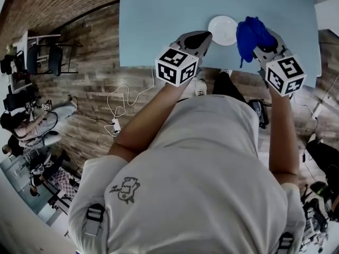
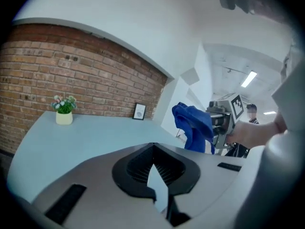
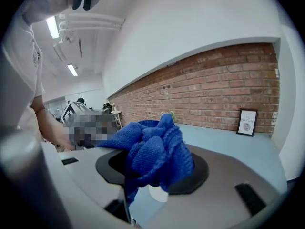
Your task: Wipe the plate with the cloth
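On the light blue table point(image 1: 159, 15) lies a small white plate point(image 1: 223, 30), close to its near edge. My right gripper point(image 1: 263, 42) is shut on a bunched blue cloth point(image 1: 252, 35), which hangs just right of the plate and above the table. The cloth point(image 3: 157, 154) fills the right gripper view and hides the fingertips. My left gripper point(image 1: 203, 37) hovers just left of the plate, shut, with nothing between its jaws. The left gripper view shows its closed jaws point(image 2: 153, 149), with the cloth point(image 2: 193, 125) and the right gripper point(image 2: 224, 120) beyond them.
A small potted plant point(image 2: 64, 113) and a framed picture point(image 2: 139, 111) stand at the table's far side against a brick wall. A white cable point(image 1: 124, 102) lies on the wooden floor by the person's feet. People and furniture are at the far left point(image 1: 26, 120).
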Tool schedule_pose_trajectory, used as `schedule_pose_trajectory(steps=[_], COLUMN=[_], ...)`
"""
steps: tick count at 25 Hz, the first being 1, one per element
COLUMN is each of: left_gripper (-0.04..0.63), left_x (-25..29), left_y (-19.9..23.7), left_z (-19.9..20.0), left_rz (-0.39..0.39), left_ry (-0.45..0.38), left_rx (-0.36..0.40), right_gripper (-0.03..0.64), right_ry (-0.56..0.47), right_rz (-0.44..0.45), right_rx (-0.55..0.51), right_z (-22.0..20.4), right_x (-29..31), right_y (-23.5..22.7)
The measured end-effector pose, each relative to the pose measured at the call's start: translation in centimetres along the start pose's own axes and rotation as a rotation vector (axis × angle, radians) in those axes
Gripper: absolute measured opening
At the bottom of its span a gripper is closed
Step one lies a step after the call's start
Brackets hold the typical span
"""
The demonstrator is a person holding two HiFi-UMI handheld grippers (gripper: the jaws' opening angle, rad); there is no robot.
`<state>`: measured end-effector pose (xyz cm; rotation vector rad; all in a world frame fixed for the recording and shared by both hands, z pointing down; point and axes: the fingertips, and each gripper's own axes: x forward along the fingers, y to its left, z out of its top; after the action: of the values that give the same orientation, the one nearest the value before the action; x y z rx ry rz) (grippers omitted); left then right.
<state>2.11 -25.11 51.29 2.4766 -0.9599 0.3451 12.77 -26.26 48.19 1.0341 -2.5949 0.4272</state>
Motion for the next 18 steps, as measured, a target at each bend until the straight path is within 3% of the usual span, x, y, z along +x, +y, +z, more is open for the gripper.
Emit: schedule_pose_trajectory(steps=[6, 12, 18], left_gripper=[0.006, 0.006, 0.006], left_x=[-8.9, -14.6, -17.1], left_y=[-5.6, -10.5, -11.4], left_z=[3.9, 4.2, 7.0], left_rz=[-0.085, -0.162, -0.106], left_ry=[-0.172, -0.220, -0.263], left_rx=[0.147, 0.164, 0.190], right_gripper=[0.169, 0.169, 0.169], right_ry=[-0.091, -0.142, -0.140], right_rz=[-0.043, -0.024, 0.010], right_rx=[-0.020, 0.008, -0.004], right_z=[3.3, 2.5, 4.7], right_x=[-4.2, -7.7, -9.1], right_y=[6.5, 13.4, 15.4])
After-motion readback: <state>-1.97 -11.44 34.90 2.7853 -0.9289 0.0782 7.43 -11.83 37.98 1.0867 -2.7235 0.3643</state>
